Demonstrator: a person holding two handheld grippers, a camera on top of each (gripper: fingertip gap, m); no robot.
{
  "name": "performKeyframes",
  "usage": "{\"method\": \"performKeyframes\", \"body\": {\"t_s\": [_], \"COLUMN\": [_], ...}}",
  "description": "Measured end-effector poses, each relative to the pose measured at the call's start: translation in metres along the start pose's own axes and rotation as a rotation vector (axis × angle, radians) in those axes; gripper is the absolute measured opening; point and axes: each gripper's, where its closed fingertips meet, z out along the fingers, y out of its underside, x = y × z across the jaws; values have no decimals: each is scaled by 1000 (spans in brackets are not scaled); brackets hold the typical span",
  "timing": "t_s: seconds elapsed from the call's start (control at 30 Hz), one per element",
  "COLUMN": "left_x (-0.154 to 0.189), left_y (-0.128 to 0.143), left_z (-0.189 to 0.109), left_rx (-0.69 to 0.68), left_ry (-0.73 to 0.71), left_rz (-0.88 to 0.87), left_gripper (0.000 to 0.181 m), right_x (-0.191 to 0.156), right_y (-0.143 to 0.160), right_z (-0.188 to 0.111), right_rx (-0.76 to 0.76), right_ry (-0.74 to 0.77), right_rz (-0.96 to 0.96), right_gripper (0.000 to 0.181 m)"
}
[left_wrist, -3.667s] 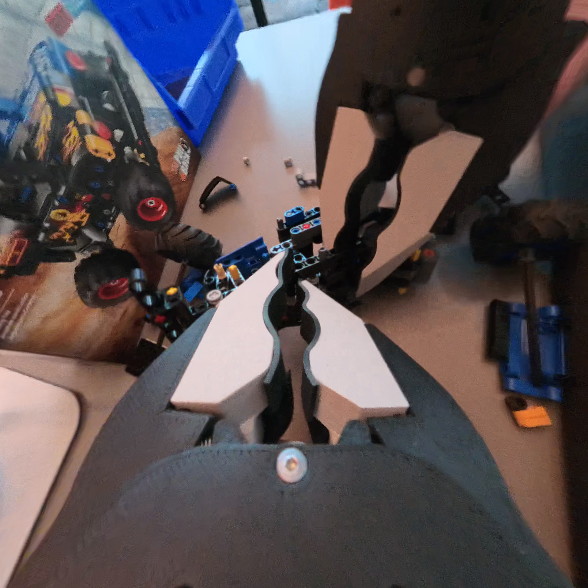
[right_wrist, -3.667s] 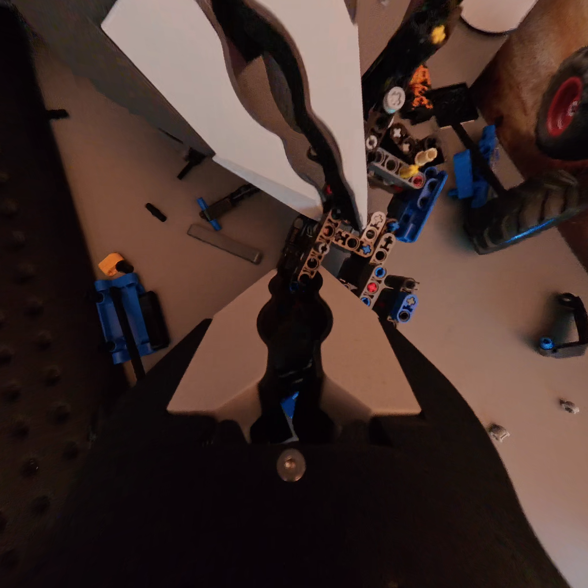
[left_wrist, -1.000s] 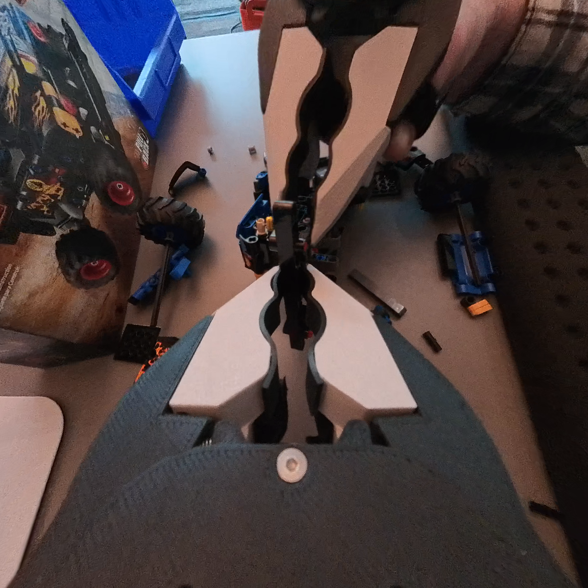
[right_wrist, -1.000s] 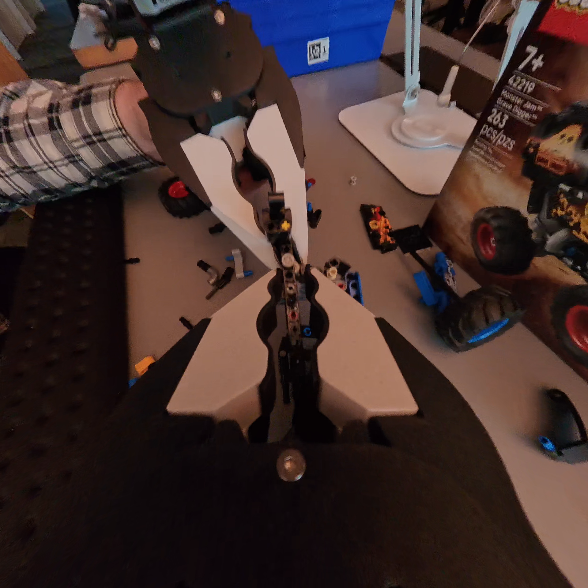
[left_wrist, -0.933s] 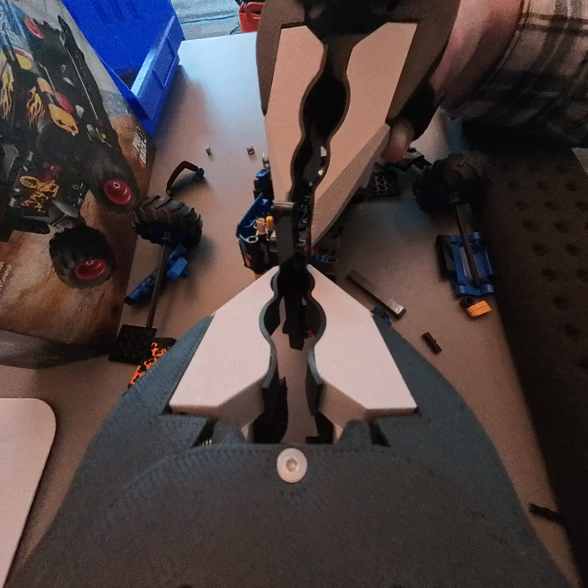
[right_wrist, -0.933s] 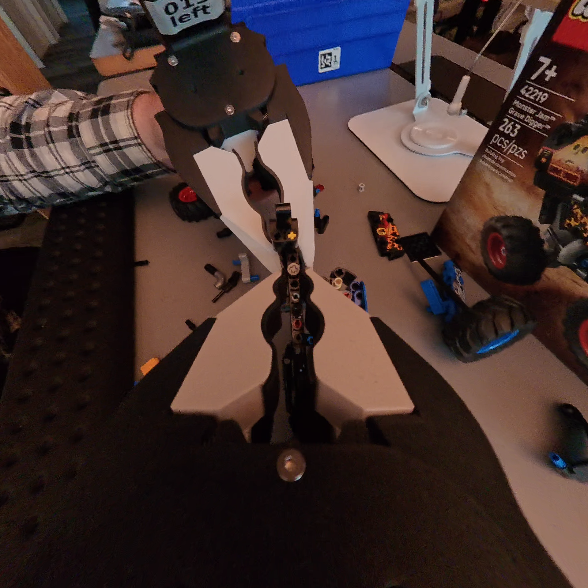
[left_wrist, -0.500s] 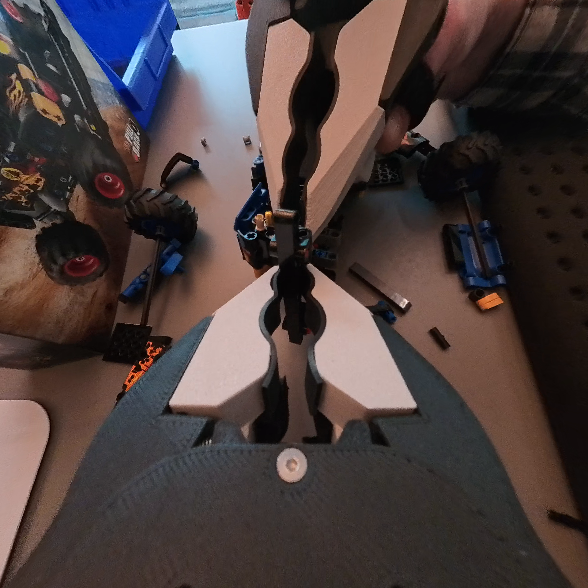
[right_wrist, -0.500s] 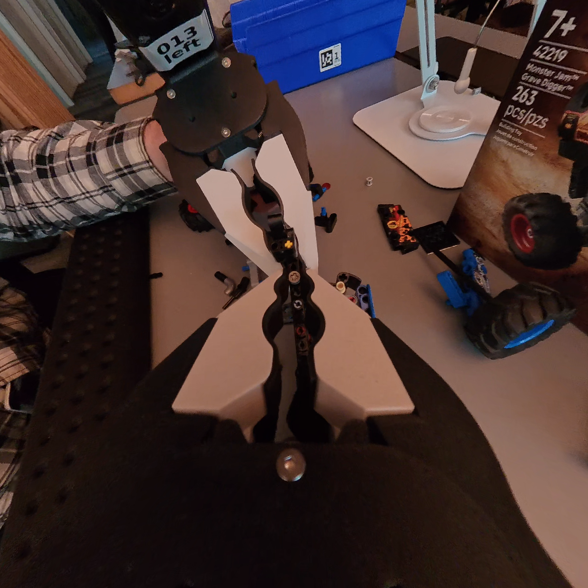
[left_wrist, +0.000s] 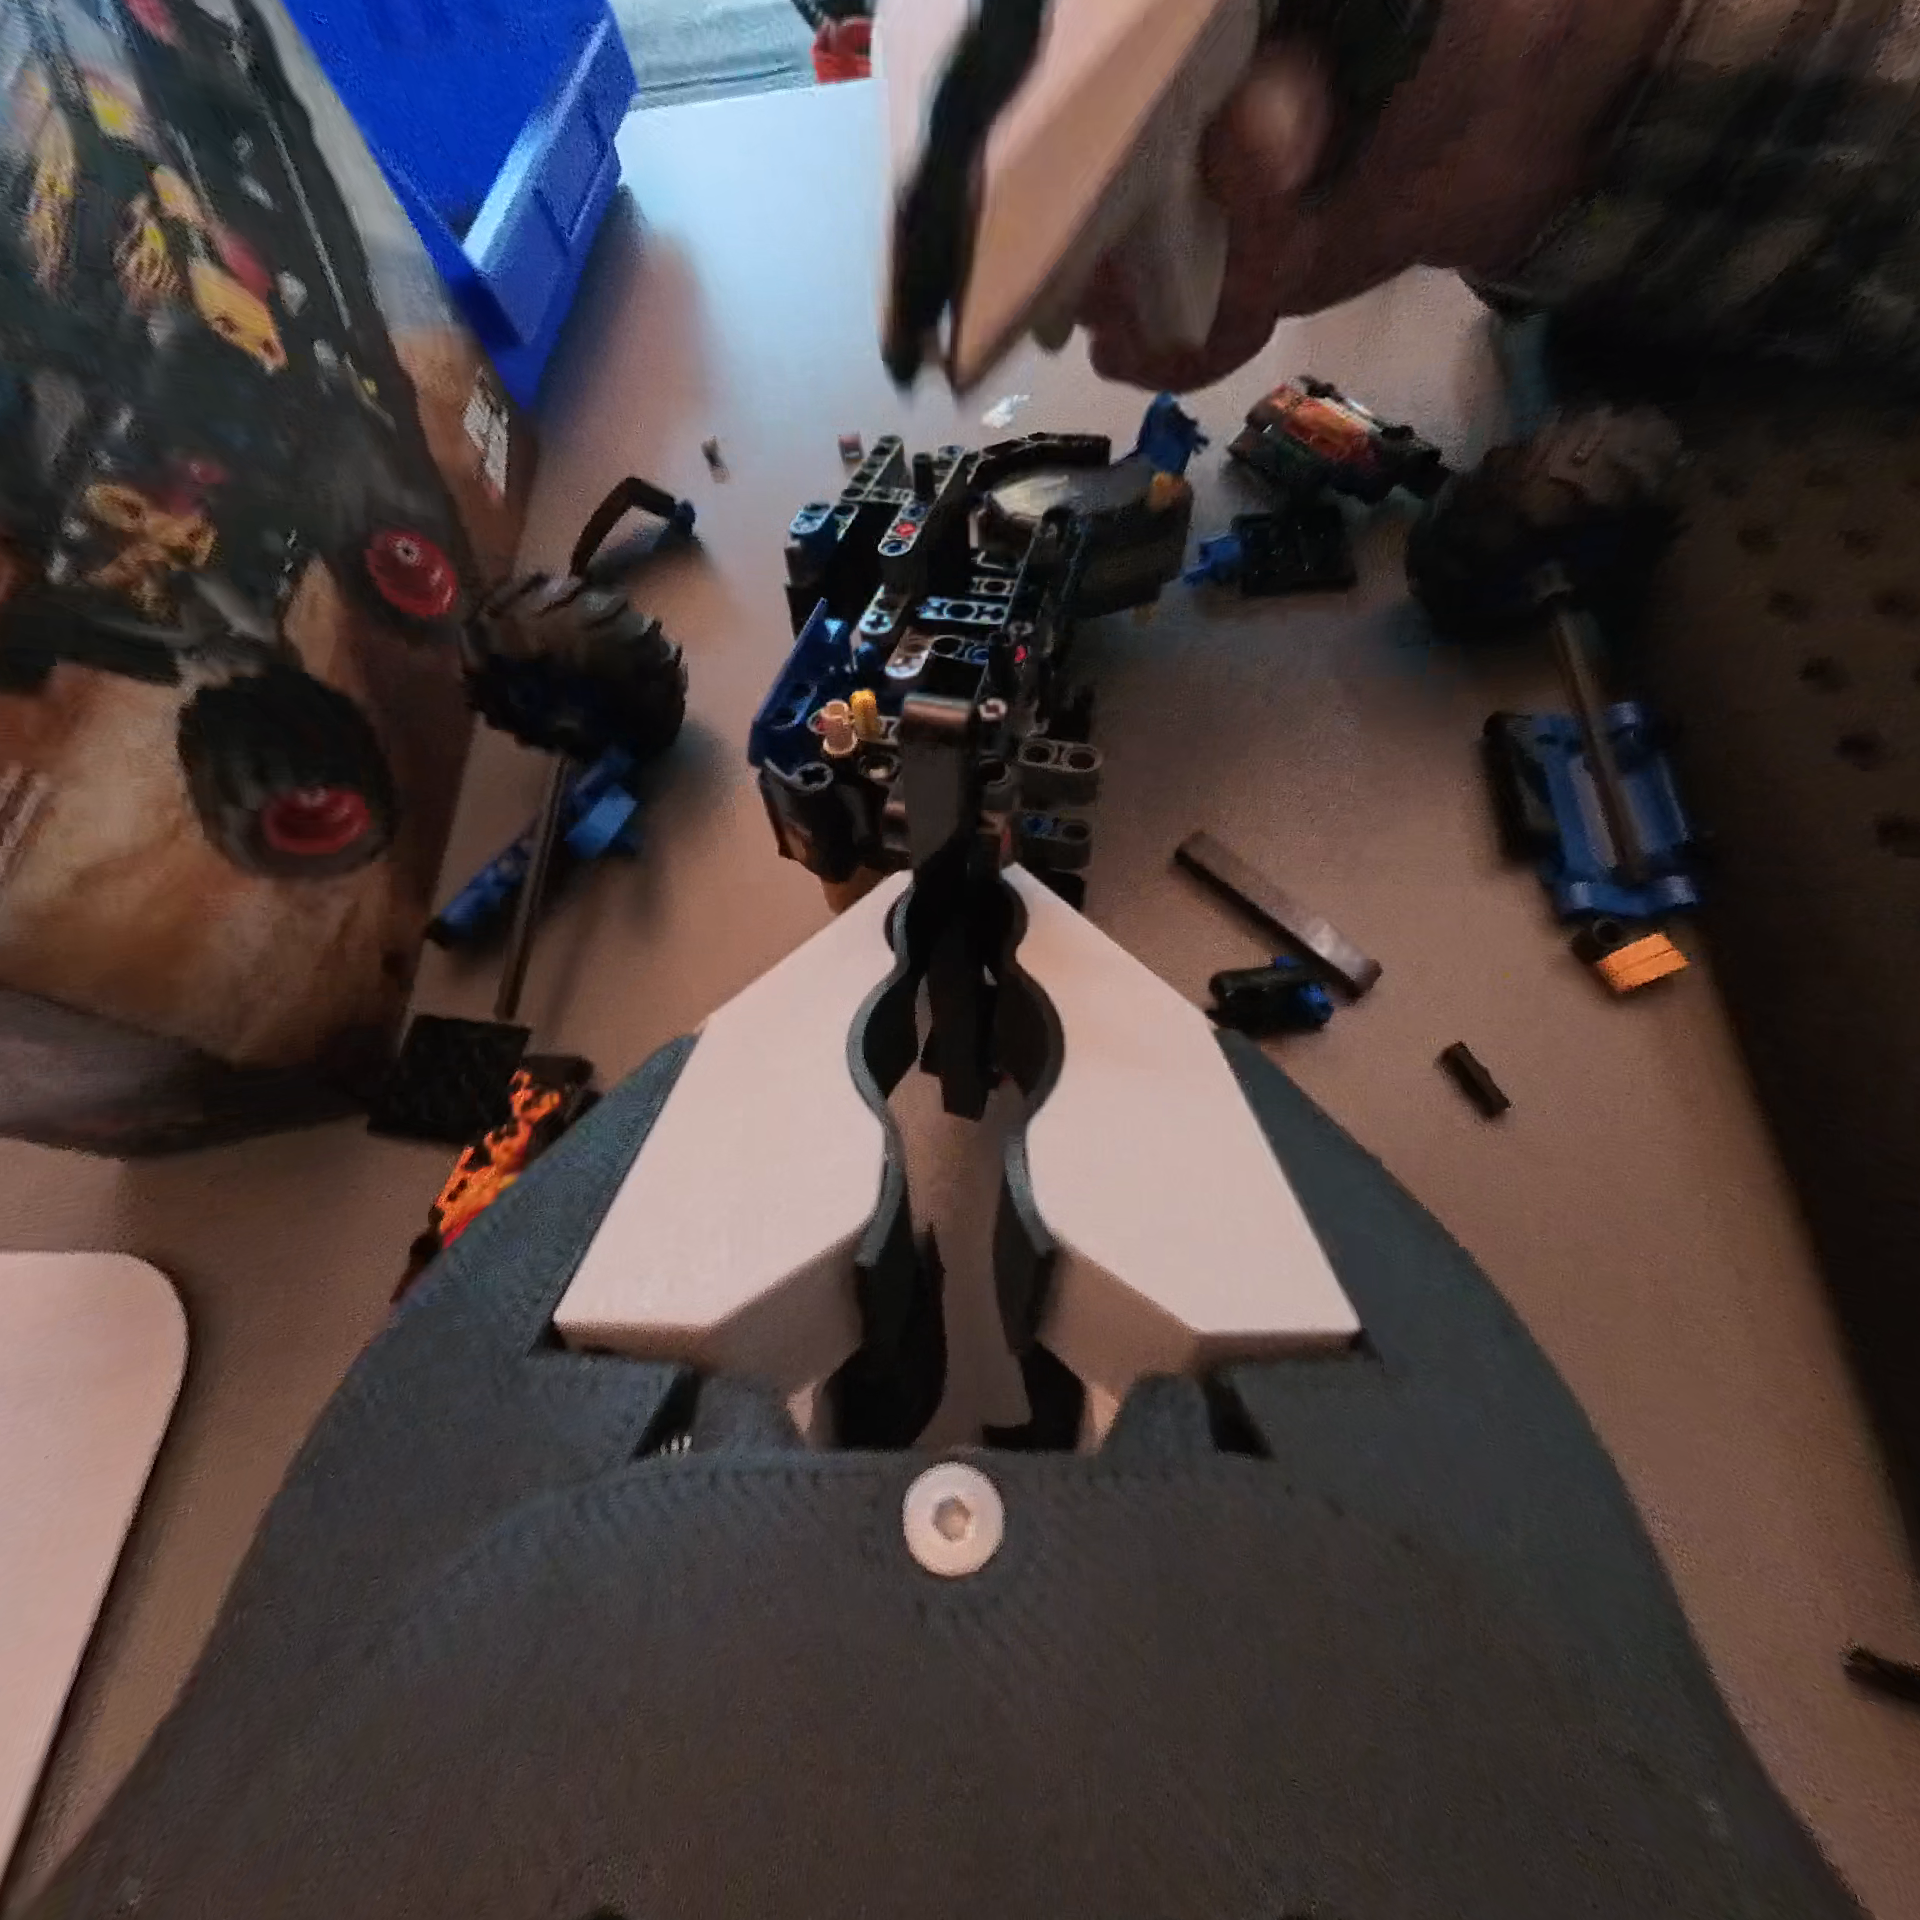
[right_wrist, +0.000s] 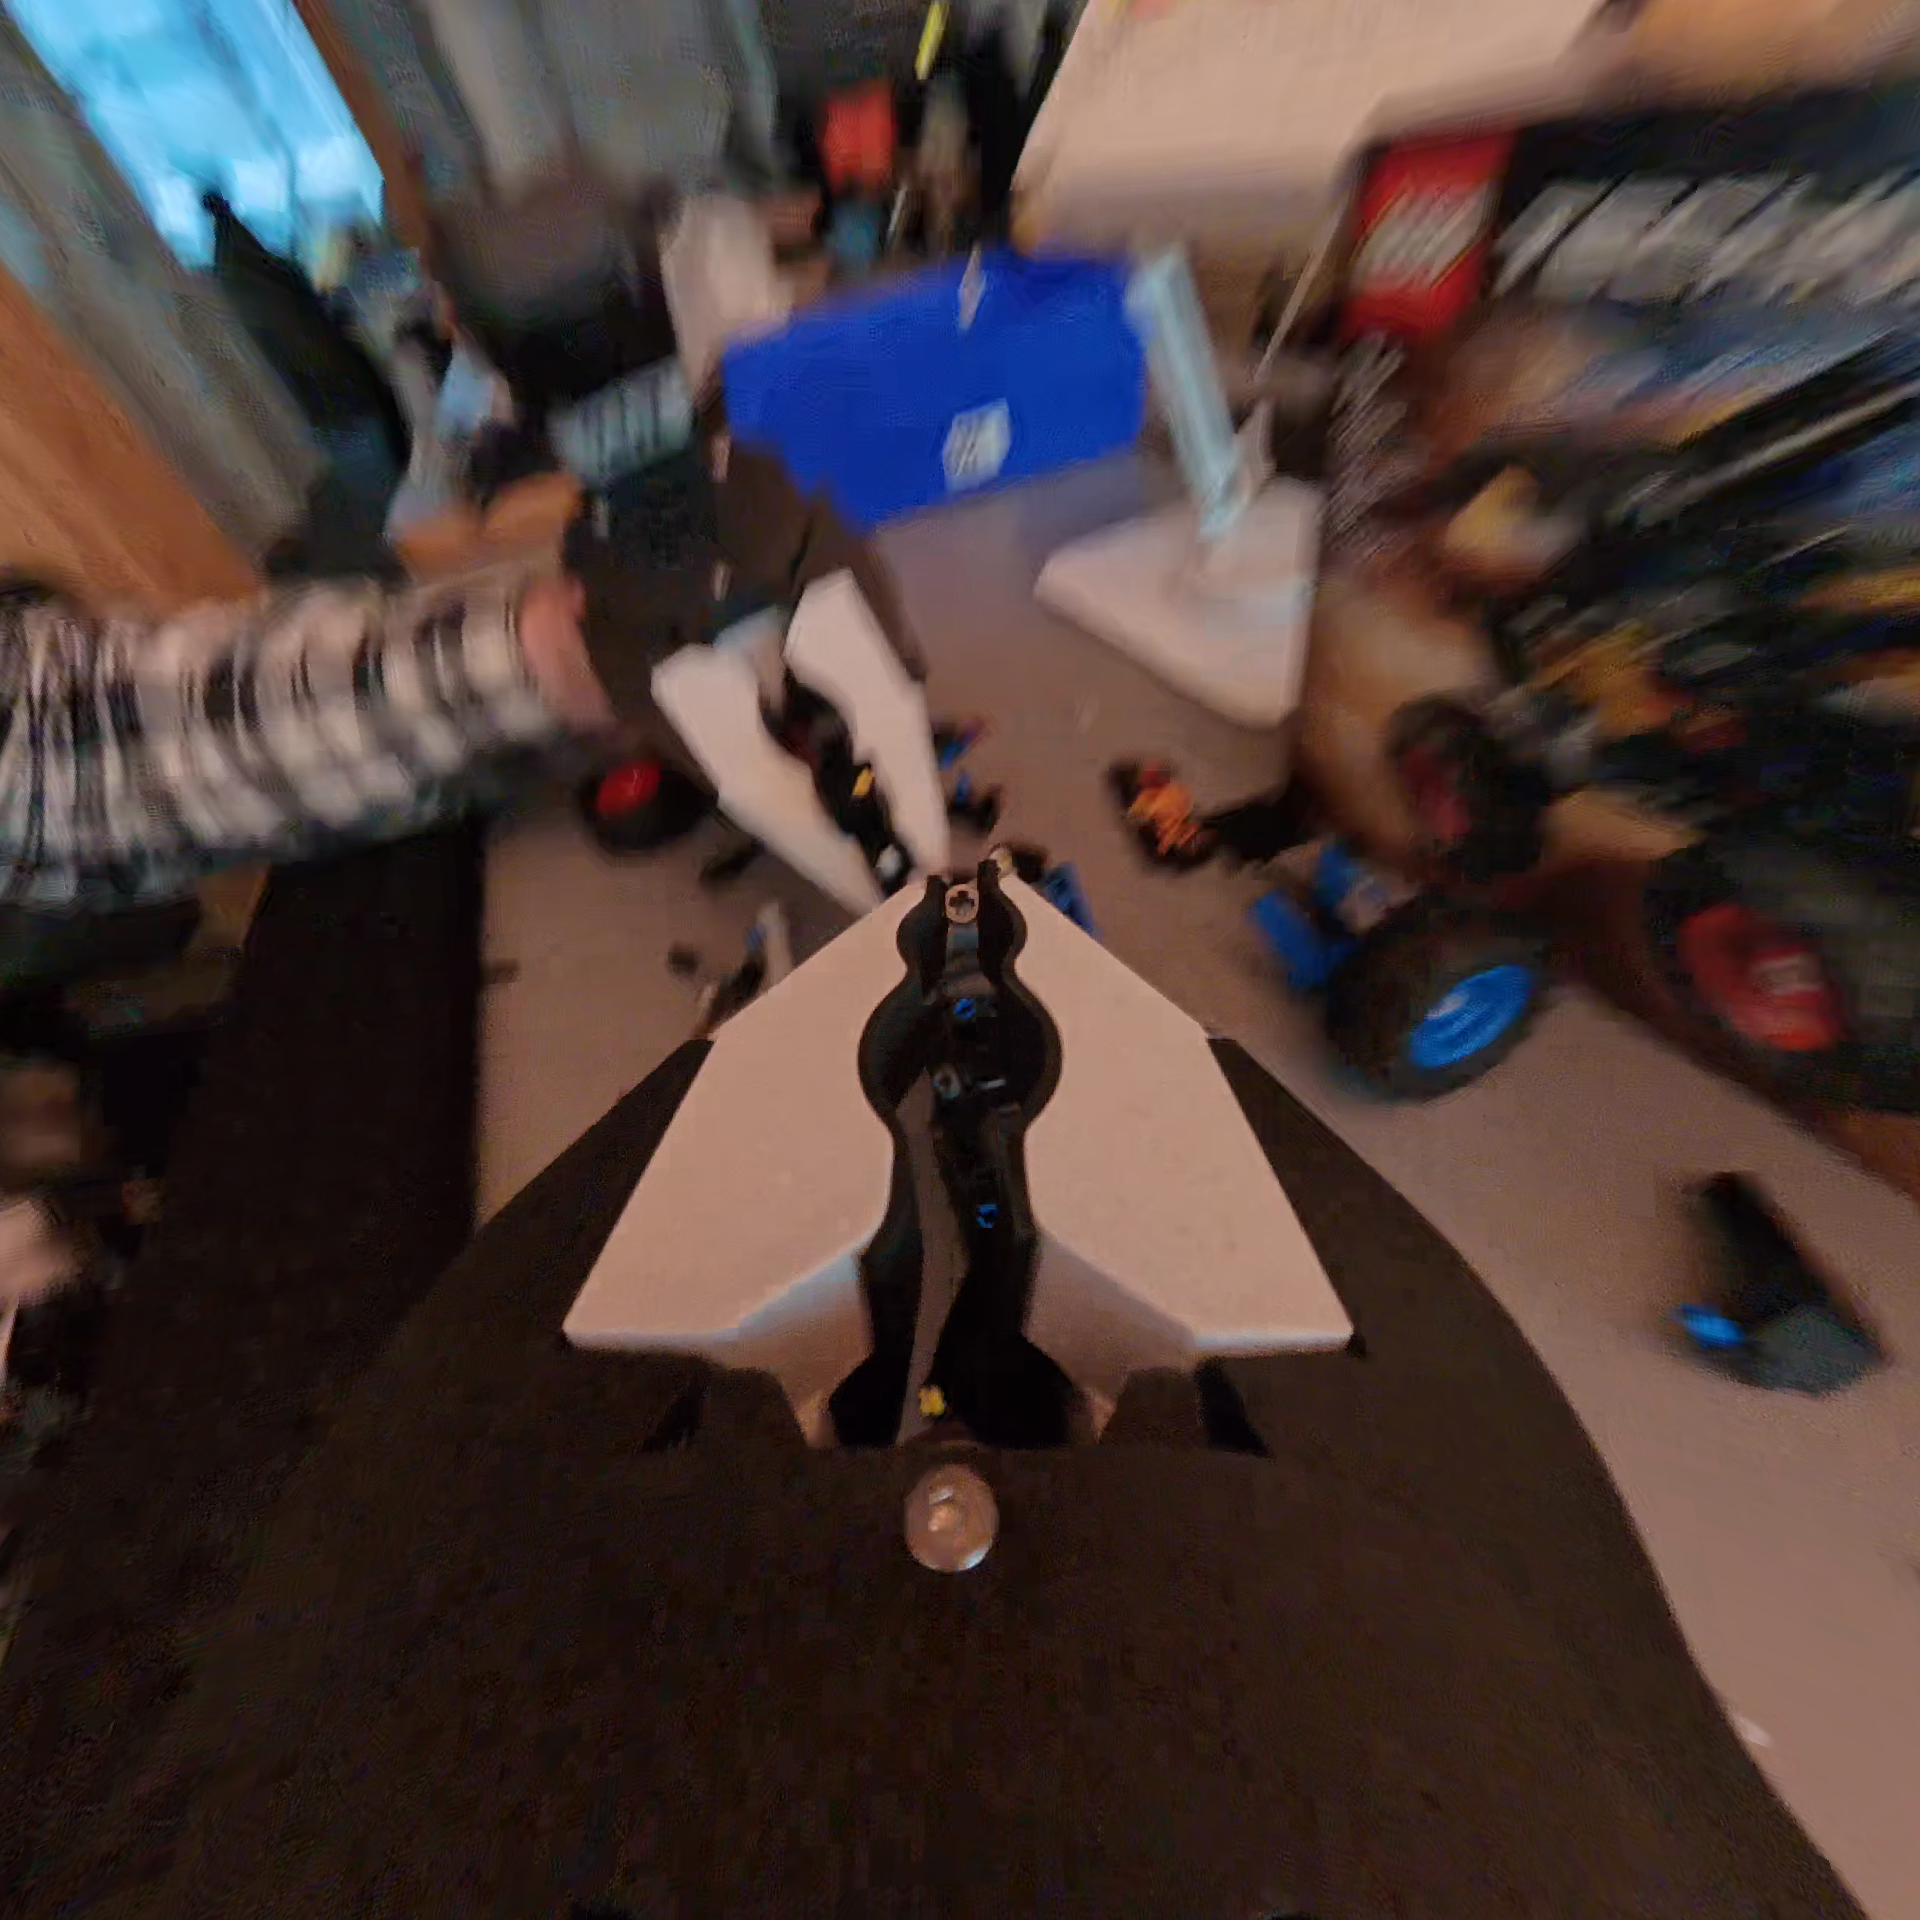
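Here the left hand-held gripper (left_wrist: 958, 904) pinches 1 black toy part (left_wrist: 940, 790) that juts out past its tips, just above the half-built toy chassis (left_wrist: 956, 634) on the bench (left_wrist: 1299, 727). The right hand-held gripper (right_wrist: 964, 894) is pressed together on 1 dark beam with holes (right_wrist: 961, 1049) lying along its slot, raised well above the bench. 2 loose black tyres (left_wrist: 574, 675) and 1 blue bin (left_wrist: 499, 156) show in the left wrist view.

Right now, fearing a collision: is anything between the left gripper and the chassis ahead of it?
Only the black piece the left gripper holds; the right gripper hangs higher, off the chassis.
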Motion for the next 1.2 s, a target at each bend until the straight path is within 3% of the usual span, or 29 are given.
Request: {"method": "performKeyframes", "body": {"t_s": [0.07,0.13,0.2,0.23,0.3,0.33,0.43,0.63,0.83,0.93,1.03,1.07,1.2], "left_x": [7,2,2,1,-2,-3,-2,-13,-8,-4,-7,-9,-10], "left_y": [2,5,6,9,11,11,7,-1,2,7,3,-3,-20], "left_z": [14,11,7,6,4,4,3,1,1,5,5,2,-12], "left_rx": [-23,-30,-14,-11,-12,-16,-6,30,31,-2,17,47,156], "left_ry": [36,37,60,69,64,64,90,100,173,185,163,159,241], "left_rz": [5,-16,-69,-97,-97,-100,-173,-412,-523,-533,-543,-558,-672], "left_gripper": [8,8,8,9,11,10,8,7,8,9,9,9,9], "right_x": [-14,-30,-40,-45,-50,-47,-37,-11,14,25,33,33,17], "right_y": [26,27,46,56,66,68,55,50,43,44,41,39,40], "right_z": [14,14,19,22,27,26,22,18,21,25,26,23,17], "right_rx": [-161,-202,-313,-362,-416,-435,-362,-365,-374,-392,-390,-382,-373], "right_ry": [-52,-114,-121,-132,-139,-114,-64,141,297,349,384,383,343], "right_rz": [-64,-107,-195,-221,-233,-256,-270,-396,-485,-480,-490,-476,-569], "right_gripper": [4,4,5,9,32,34,19,44,9,7,14,31,53]}}
